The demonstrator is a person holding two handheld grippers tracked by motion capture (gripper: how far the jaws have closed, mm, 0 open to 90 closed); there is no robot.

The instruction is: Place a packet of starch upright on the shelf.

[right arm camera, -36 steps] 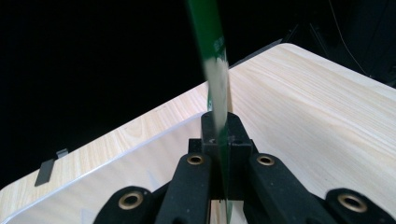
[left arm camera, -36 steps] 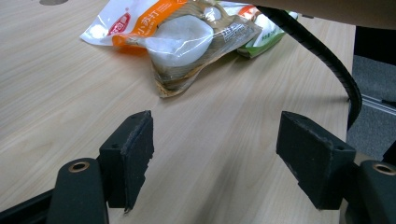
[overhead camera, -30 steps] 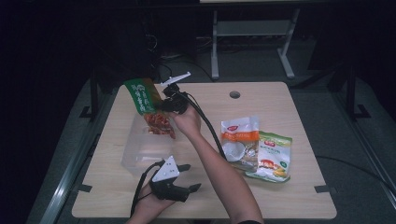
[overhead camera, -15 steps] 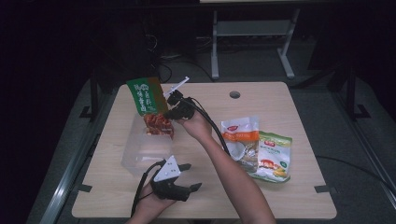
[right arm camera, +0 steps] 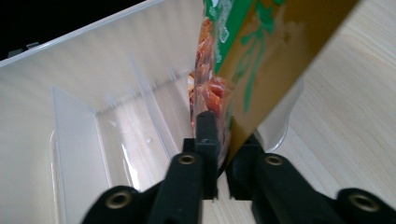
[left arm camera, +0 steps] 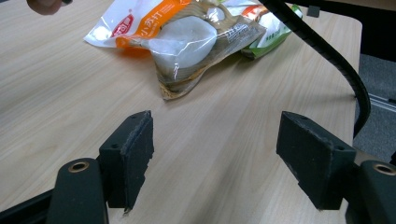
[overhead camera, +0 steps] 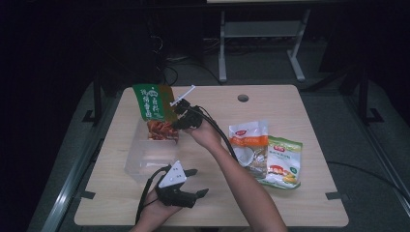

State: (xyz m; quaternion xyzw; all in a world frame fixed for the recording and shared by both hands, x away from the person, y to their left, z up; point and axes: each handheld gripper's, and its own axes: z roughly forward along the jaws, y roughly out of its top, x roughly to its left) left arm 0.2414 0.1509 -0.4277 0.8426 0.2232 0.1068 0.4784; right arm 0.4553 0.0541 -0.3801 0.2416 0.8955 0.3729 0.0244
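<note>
the right gripper (overhead camera: 178, 116) pinches the green snack bag (overhead camera: 153, 104) tight by its edge, long axis tilted above the clear box (overhead camera: 145, 157) near the table's left edge. the left gripper (overhead camera: 193, 186), jaws wide and holding nothing, rests by the near edge.

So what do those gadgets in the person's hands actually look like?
Each is a black hand-held gripper with two blocky jaws. The left gripper carries a pale grey three-cornered plate on top and trails a black cable. The right gripper has a thicker ribbed black cable running back along the arm. Up close, the jaws have dark foam-like pads and brass-ringed screw holes. The forearms show no sleeves.
</note>
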